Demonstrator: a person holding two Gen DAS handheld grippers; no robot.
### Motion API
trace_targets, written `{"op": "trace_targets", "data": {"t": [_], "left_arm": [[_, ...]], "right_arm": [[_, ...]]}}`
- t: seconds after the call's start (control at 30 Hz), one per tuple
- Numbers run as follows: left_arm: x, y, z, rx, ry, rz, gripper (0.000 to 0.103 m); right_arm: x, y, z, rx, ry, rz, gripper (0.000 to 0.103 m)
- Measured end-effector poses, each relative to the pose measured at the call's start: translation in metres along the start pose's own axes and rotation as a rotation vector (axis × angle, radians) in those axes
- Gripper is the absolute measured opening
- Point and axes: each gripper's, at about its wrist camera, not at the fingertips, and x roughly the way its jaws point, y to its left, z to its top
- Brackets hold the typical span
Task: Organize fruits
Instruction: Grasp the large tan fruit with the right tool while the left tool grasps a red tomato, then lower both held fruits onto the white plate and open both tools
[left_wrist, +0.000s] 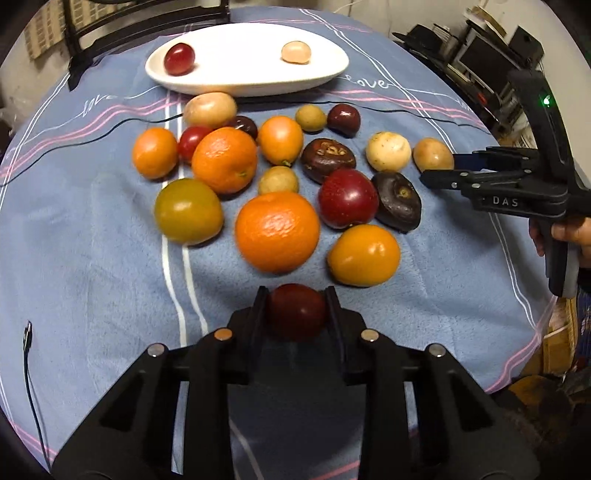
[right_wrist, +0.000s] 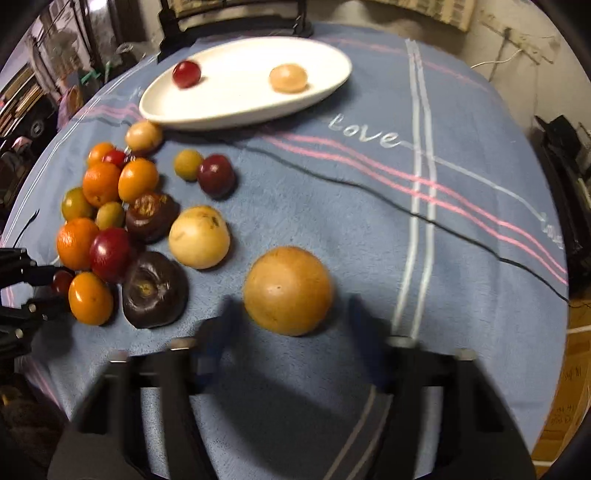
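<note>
Left tongs (left_wrist: 296, 308) clamped tight on a small dark red round fruit (left_wrist: 296, 311), held just above the blue striped cloth (left_wrist: 92, 266) covering the counter; the fruit's underside is hidden behind the black frame. Right tongs (right_wrist: 288, 317) spread wide, a tan round fruit (right_wrist: 289, 290) sitting on the cloth between the blurred fingers (right_wrist: 221, 325), contact impossible to judge through the smear. Beyond, the long white oval ceramic plate (left_wrist: 251, 83) carries a red grape-like fruit (left_wrist: 179, 59) and a pale peach one (left_wrist: 296, 52), well apart. The heap of oranges (left_wrist: 277, 230) and dark fruits overlaps itself
</note>
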Motion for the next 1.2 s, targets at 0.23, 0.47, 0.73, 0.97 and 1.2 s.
{"op": "trace_targets", "data": {"t": [0.23,0.47,0.73,0.97,1.2], "left_arm": [[-0.025,0.004,0.004,-0.011,-0.040,0.001,0.030],[-0.071,0.018,0.052,-0.020,-0.160,0.036,0.030],[-0.101,0.020,0.132,0.018,-0.278,0.112,0.030],[-0.096,0.023,0.182,-0.008,-0.297,0.170,0.030],[-0.072,0.021,0.202,0.013,-0.281,0.205,0.031]], "right_arm": [[-0.030,-0.009,0.002,0.058,-0.053,0.074,0.042],[-0.078,-0.007,0.025,0.111,-0.189,0.122,0.043],[-0.117,0.012,0.074,0.082,-0.321,0.166,0.043],[-0.120,0.020,0.116,0.074,-0.381,0.175,0.043],[-0.100,0.015,0.138,0.091,-0.365,0.178,0.043]]}}
